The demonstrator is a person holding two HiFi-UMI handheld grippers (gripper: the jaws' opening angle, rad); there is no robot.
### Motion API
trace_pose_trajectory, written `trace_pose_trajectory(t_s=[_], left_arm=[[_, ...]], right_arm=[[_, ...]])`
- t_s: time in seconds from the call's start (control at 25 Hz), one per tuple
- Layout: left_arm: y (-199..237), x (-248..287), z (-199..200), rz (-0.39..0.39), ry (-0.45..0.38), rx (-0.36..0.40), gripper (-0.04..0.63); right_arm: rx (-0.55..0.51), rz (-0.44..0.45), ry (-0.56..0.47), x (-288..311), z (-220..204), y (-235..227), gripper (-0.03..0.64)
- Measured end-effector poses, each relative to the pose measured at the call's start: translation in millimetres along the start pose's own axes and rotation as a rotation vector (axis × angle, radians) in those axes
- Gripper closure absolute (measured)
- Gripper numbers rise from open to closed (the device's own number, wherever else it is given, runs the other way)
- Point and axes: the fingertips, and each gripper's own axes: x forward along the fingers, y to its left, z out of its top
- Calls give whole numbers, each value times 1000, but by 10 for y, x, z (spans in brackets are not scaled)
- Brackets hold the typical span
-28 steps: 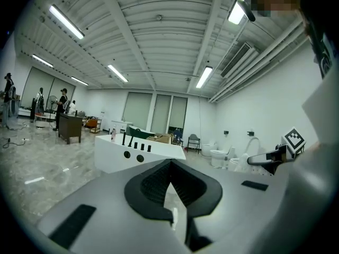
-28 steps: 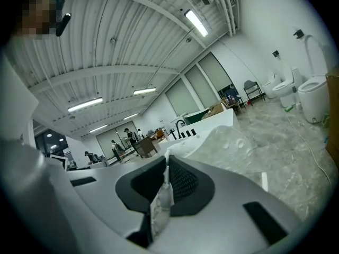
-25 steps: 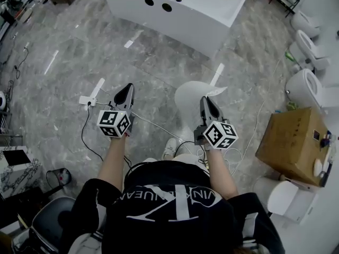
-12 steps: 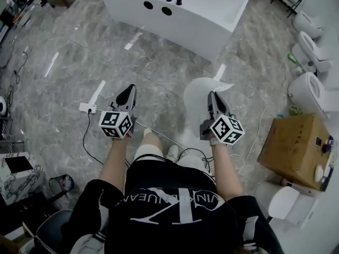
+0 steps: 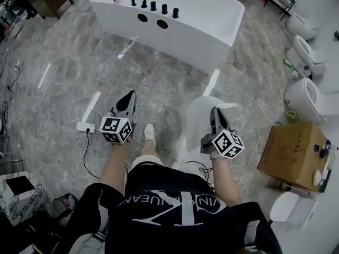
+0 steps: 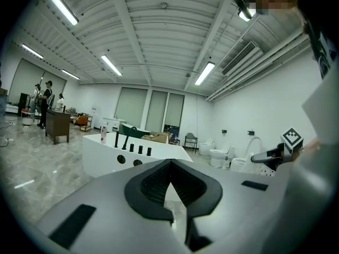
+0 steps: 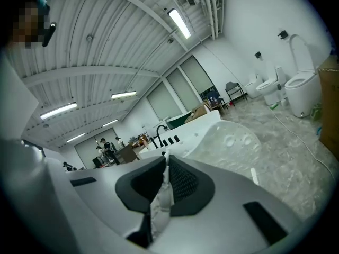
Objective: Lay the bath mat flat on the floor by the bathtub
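Clamping bath mat [image 5: 197, 119] in right gripper [image 5: 214, 110], left gripper [image 5: 130, 95] jaws together, both extended forward.

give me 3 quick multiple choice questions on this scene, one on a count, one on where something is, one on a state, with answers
1. How many dark round holes show in the side of the white bathtub?
A one
B two
C four

2. Where is the brown cardboard box?
A right of the right gripper
B inside the bathtub
C left of the left gripper

3. What state is the translucent bath mat with round suction cups in?
A flat on the floor
B draped over the bathtub rim
C hanging, pinched in the right gripper

Answers: 1 B, the head view shows two holes below the black taps. 2 A, it stands near the white toilets. 3 C, the right gripper view shows the jaws shut on the mat's edge.
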Motion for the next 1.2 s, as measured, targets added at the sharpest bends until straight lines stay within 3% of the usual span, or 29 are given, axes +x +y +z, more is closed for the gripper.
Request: trace_pose_trajectory(t_s=[0.6,0.8,1.2], left_arm=[[1346,1190,238,-89,76,4,581],[1648,1517,186,-137,75,13,581],[2039,2039,-28,-150,95,-16,581]], right_arm=[[78,-144,-3,1382,-97,383,580],[83,-146,-9,1897,-150,521,580],[110,-131,39,3029,-381,570,581]])
